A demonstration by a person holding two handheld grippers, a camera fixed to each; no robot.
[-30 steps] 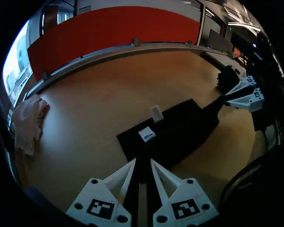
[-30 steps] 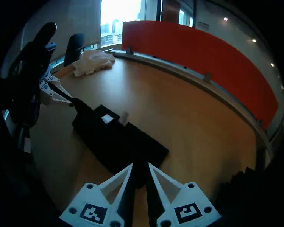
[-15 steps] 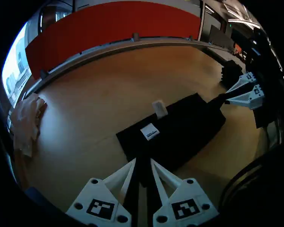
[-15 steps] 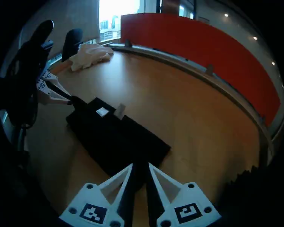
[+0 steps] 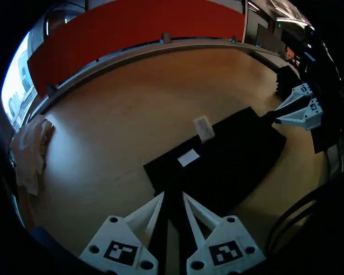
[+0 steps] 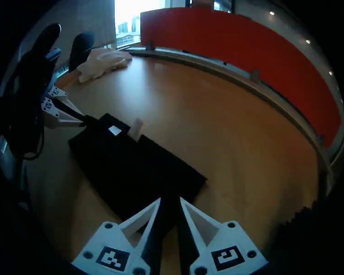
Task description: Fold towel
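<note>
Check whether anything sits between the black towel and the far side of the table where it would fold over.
Nothing visible does. The left gripper and right gripper each pinch an end of the black towel, and the table beyond it is bare wood. The cream cloth lies far off at the table's edge.

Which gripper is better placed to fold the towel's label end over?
Left, probably: the left gripper pinches the black towel beside its white labels; the right gripper holds the opposite corner.
</note>
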